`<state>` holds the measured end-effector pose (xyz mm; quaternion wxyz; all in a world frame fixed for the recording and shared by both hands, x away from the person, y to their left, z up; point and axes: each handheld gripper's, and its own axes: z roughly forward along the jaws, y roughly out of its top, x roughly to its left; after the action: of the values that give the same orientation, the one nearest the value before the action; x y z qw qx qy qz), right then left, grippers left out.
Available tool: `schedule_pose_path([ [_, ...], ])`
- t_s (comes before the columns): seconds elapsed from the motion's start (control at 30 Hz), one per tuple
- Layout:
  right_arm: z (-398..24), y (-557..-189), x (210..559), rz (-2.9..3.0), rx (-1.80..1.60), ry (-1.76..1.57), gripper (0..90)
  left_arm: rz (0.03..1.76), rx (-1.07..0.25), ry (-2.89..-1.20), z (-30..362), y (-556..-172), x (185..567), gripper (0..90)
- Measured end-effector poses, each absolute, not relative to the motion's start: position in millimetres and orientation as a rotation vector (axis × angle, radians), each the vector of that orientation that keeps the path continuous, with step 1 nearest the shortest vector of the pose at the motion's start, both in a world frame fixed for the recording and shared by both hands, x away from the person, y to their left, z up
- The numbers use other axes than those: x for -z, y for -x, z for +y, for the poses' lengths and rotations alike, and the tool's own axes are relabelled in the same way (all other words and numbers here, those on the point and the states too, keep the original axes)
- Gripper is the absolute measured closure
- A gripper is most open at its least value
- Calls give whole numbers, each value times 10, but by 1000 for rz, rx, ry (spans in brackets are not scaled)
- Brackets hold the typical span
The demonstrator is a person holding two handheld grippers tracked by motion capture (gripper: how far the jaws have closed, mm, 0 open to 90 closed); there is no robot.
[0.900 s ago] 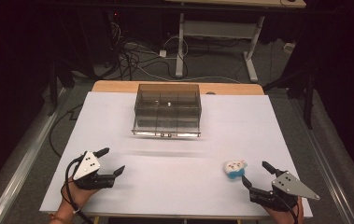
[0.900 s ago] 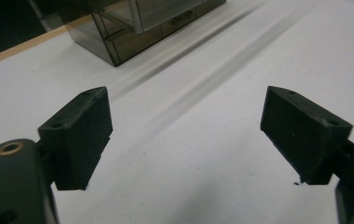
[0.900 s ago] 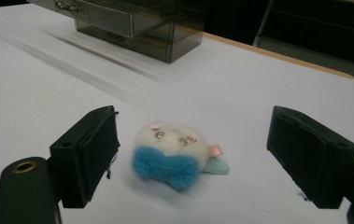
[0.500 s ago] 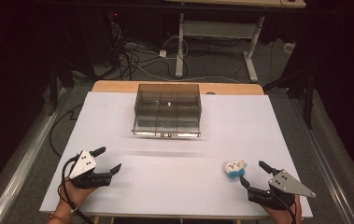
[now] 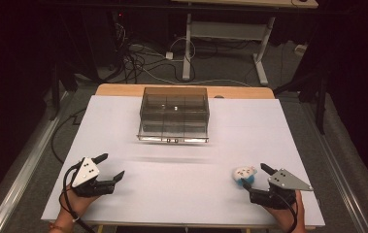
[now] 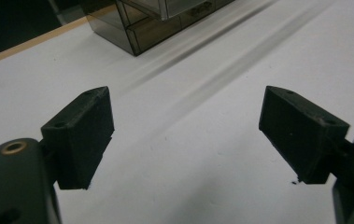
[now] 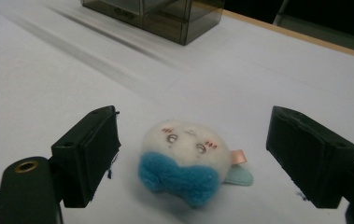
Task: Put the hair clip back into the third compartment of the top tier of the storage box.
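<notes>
A smoky clear drawer box [image 5: 174, 114] stands at the far middle of the white table [image 5: 123, 121], well apart from the near edge. A wooden strip [image 5: 118, 90] edges the table's far side. Behind it, cables [image 5: 138, 56] lie on the grey floor beside a white desk frame [image 5: 225, 31].

I see a white plush toy [image 7: 187, 154] with blue bow and pink cheeks, smoky clear drawer box [image 5: 174, 114], white table [image 5: 181, 194] edged tan, black hand-held gripper [image 7: 191, 158] pads.

A white-covered table [image 5: 123, 121] carries a smoky clear drawer box [image 5: 174, 114] and a small plush toy [image 5: 245, 174].
</notes>
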<state>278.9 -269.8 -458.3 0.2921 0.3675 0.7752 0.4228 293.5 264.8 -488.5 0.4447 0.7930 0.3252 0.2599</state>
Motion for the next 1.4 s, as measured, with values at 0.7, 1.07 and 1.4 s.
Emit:
schedule_pose_path([
  [0.7,-2441,-3042,4777,2230,-846,-1049,222,799,-651,-2011,2638,-2803,4931,173],
  [1.07,-2443,-3082,4795,2239,-791,-1102,321,784,-648,-2023,2607,-2810,4937,173],
  [1.4,-2478,-3024,4767,2217,-865,-1035,341,776,-637,-2027,2591,-2820,4949,174],
])
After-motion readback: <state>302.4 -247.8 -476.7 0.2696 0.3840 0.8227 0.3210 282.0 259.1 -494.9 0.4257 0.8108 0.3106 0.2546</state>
